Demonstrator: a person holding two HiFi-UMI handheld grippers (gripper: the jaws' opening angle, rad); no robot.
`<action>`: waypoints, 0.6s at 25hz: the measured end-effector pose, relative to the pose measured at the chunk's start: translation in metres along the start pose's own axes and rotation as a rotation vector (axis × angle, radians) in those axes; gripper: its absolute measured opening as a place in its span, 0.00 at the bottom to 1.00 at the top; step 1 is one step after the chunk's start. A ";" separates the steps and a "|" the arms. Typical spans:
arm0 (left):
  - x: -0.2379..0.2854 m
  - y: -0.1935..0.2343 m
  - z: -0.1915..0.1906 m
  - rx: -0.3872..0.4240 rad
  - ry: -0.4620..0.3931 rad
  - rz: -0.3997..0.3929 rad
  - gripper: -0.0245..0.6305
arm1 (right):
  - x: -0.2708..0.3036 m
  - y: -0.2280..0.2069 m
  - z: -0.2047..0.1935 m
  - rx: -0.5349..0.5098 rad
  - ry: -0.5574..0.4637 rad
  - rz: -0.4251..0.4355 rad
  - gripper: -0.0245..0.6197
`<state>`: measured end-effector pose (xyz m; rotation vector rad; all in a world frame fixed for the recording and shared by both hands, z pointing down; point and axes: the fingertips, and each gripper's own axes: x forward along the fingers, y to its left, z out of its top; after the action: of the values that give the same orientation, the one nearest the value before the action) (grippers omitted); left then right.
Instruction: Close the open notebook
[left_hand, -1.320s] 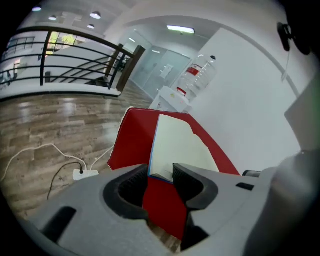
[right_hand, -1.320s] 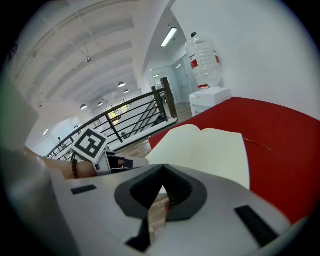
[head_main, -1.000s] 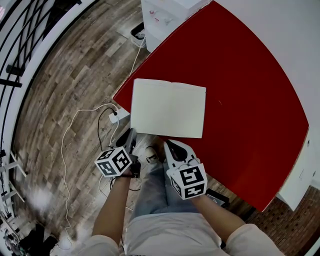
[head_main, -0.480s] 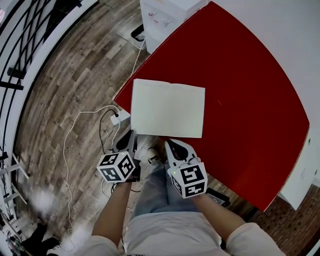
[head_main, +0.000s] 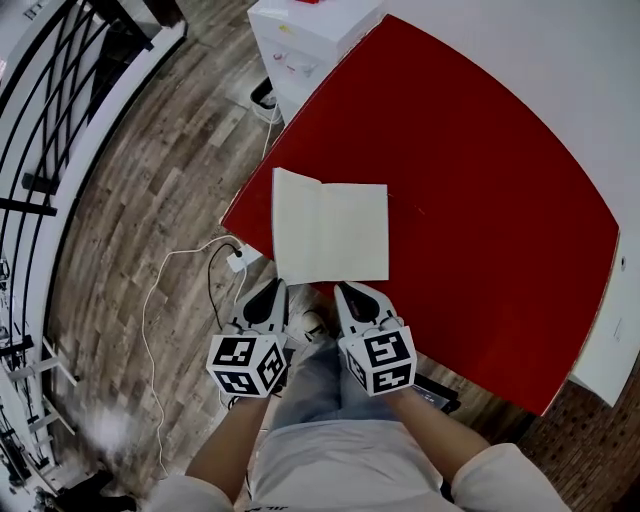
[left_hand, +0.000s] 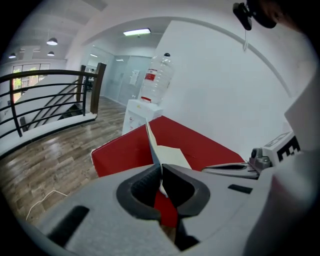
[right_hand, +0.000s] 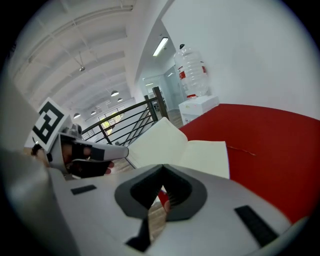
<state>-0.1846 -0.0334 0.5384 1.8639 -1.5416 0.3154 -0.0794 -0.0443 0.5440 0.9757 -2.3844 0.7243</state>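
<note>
Standing on a wood-plank floor (head_main: 150, 190), a red table (head_main: 480, 200) is filling the right of the head view, with a black railing (head_main: 50, 90) running along the far left. A white cabinet (head_main: 300, 30) is sitting at the table's far corner, carrying a large water bottle (left_hand: 156, 80). A white cable (head_main: 165, 270) is trailing across the floor to a power adapter (head_main: 238, 260). The notebook (head_main: 330, 232) is lying open near the table's near-left corner, its left leaf tilting upward. The left gripper (head_main: 272, 287) is pinching that leaf's near edge. The right gripper (head_main: 345, 290) is hovering beside it with its jaws together and empty.
</note>
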 end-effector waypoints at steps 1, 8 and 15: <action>0.000 -0.009 0.002 0.018 0.001 -0.009 0.07 | -0.003 -0.004 0.001 0.007 -0.007 -0.007 0.05; 0.014 -0.063 0.006 0.098 0.041 -0.095 0.07 | -0.028 -0.037 -0.001 0.053 -0.040 -0.066 0.05; 0.038 -0.105 -0.005 0.128 0.090 -0.164 0.07 | -0.054 -0.073 -0.011 0.098 -0.054 -0.129 0.05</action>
<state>-0.0748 -0.0529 0.5273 2.0318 -1.3260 0.4247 0.0117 -0.0553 0.5426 1.1918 -2.3248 0.7812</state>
